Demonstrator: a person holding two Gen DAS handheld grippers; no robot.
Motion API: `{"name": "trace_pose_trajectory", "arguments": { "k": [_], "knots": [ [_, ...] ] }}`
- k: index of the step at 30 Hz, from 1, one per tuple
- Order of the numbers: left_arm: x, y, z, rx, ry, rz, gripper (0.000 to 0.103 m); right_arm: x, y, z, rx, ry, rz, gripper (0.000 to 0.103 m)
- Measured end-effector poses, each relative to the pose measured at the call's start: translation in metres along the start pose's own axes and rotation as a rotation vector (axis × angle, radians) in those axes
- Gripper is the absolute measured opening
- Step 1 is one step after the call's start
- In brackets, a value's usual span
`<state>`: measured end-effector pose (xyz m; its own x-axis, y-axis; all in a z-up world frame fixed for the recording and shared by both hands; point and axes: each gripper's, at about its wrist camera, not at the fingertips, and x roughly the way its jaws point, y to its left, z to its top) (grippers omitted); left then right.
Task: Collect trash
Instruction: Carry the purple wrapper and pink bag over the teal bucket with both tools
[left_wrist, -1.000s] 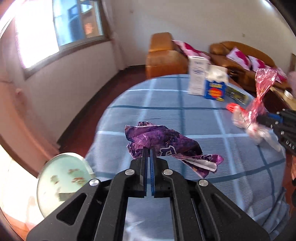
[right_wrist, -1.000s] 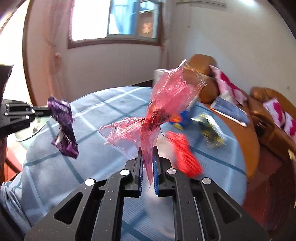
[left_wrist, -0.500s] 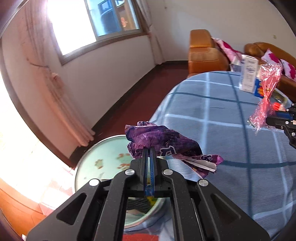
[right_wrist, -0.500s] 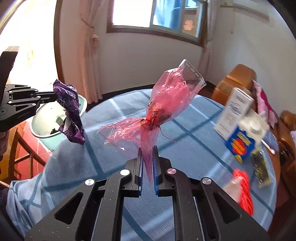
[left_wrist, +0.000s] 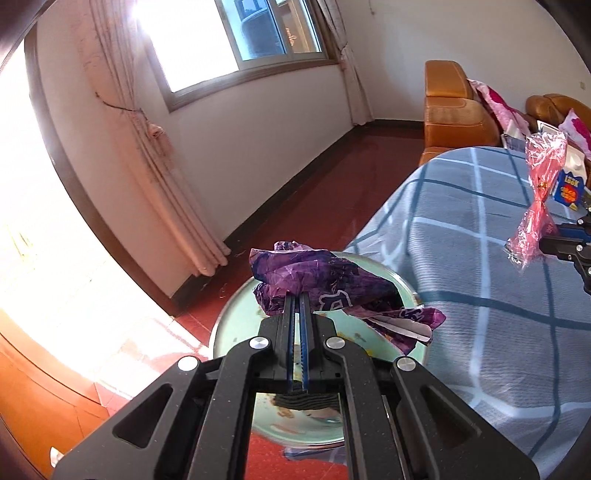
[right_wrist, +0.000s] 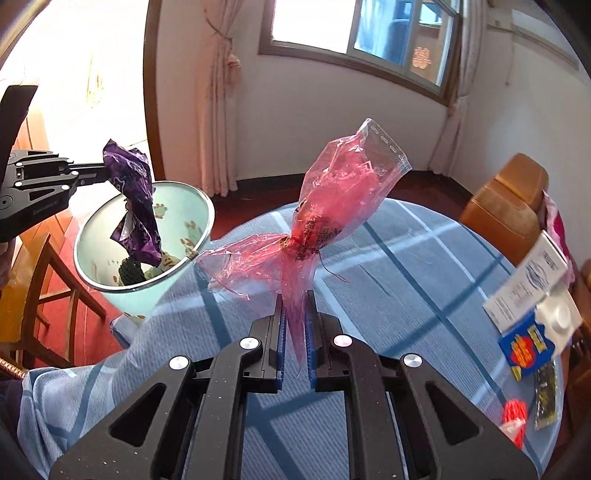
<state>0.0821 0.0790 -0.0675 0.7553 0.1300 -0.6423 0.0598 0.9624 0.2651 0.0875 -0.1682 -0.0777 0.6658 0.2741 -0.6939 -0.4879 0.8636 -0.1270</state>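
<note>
The surface (right_wrist: 424, 266), round and under a blue checked cloth, fills most of the right wrist view. Off its left edge stands the bin (right_wrist: 201, 206), pale green, open-topped, with some rubbish already at the bottom.

The red bag (right_wrist: 332, 206) is thin clear film, knotted at the middle, standing up in the air over the surface. The right hand-held gripper (right_wrist: 294, 325) is clenched on its lower tail, well short of the bin. It looks nearly weightless and limp, so it should flutter and sag when moved; the twisted tail below the knot is the firmest place to pinch, and that is where it is held.

The wrapper (left_wrist: 325, 284) is crumpled purple foil, light and springy, likely slick. The left hand-held gripper (left_wrist: 298, 306) is clamped on a fold near its middle and holds it directly above the bin's mouth, clear of the rim. I judge it ready to drop; a piece this light may cling to the pads on release.

At the surface's right edge lie a white carton (right_wrist: 532, 280) and a blue pack (right_wrist: 524, 350), with a small red item (right_wrist: 515, 421) nearer the front.
</note>
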Motion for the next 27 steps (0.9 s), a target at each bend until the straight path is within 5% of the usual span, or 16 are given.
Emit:
{"name": "trace_pose_trajectory", "arguments": {
  "k": [27],
  "knots": [
    [0.01,0.042,-0.025,-0.043,0.043,0.086,0.002,0.057,0.057,0.059,-0.105,0.019,0.078,0.009]
  ]
}}
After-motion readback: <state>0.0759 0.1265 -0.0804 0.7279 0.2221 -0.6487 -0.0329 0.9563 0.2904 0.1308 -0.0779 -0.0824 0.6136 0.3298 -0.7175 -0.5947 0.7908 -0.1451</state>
